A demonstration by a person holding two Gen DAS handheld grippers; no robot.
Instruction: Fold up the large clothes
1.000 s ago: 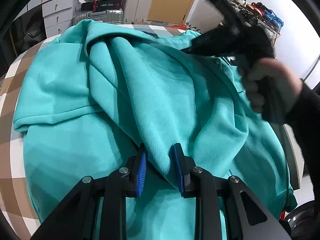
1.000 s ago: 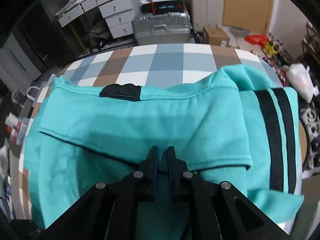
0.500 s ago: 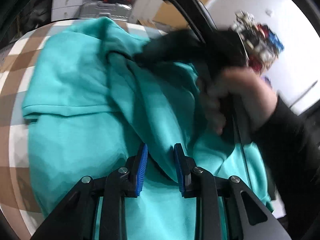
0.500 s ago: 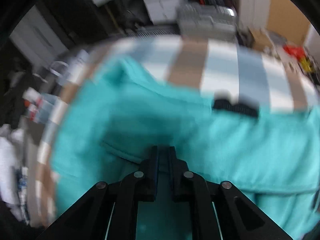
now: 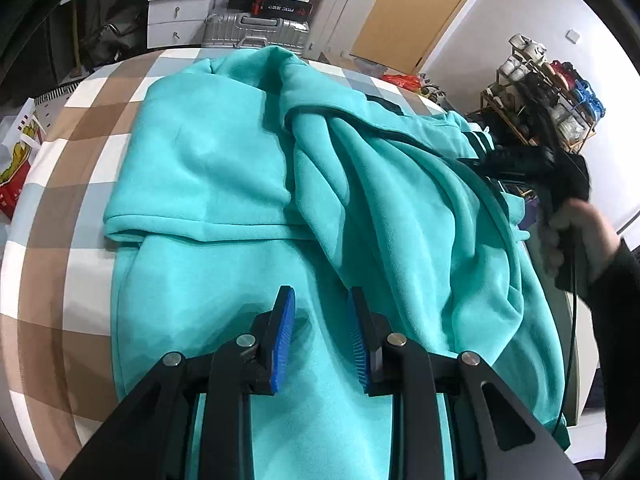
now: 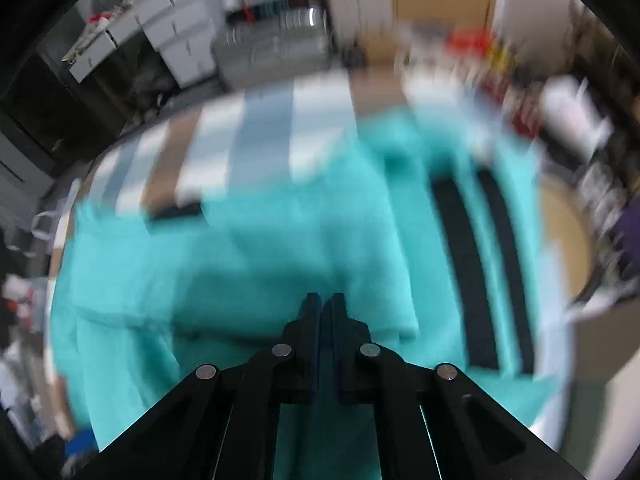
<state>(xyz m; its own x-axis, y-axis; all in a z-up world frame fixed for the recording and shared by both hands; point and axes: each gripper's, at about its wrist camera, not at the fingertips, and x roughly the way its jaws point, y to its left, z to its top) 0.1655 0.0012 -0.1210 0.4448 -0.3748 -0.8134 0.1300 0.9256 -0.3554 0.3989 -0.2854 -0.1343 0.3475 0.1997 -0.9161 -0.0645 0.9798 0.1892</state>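
Teal sweatshirt [image 5: 248, 168] drapes the checkered table [image 5: 60, 184]; left gripper [image 5: 320, 336] jaws released, right gripper [image 6: 325, 320] clenched empty.

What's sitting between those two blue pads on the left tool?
Only teal sweatshirt shows in the gap of the left gripper, lying loose, apparently below the blue pads rather than pinched. That shows in the left wrist view.

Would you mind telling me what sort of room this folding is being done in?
Probably a lived-in home room used for storage: a silver suitcase, white drawers, and a crowded shoe rack surround the checked table.
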